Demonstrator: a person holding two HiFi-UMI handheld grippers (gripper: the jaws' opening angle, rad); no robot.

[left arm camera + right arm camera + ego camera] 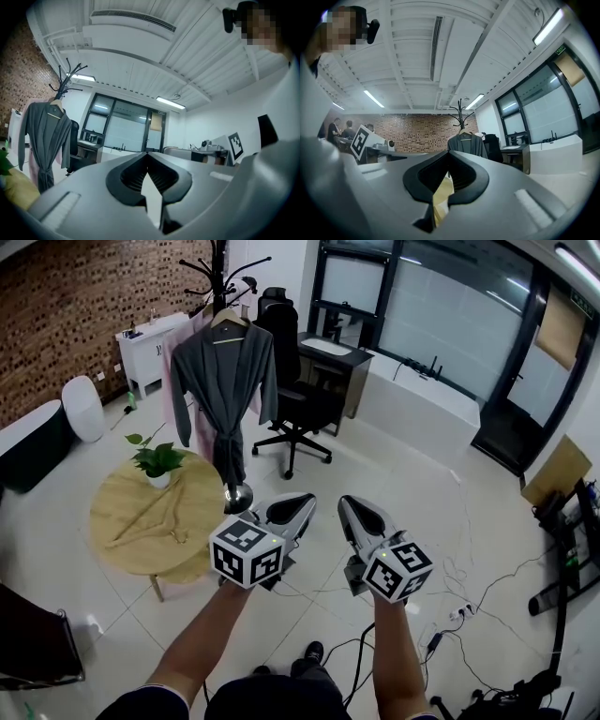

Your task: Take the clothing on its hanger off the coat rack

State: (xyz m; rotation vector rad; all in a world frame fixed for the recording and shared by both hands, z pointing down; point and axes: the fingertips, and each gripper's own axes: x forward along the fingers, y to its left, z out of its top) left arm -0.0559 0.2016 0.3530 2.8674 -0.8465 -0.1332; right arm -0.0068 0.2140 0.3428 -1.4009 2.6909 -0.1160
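Grey robe [225, 381]: it hangs full length on a wooden hanger [230, 319] hooked on the black coat rack [221, 268], sleeves down, belt trailing at the front. Pink garment [180, 395]: on the same rack, just behind the robe on its left. The rack's shiny domed base [238, 498] stands on the pale tiled floor [422, 512], beside the rim of the round wooden counter [122, 540], which carries a small potted plant [157, 463]. Black office chair [295, 395]: just right of the robe, before a dark desk [339, 357]. Your left tongs [307, 500] and right tongs [345, 503] are held side by side, low in the head view, well short of the rack. Each pair points level toward the robe. Both pairs are closed tip to tip, with nothing between them.
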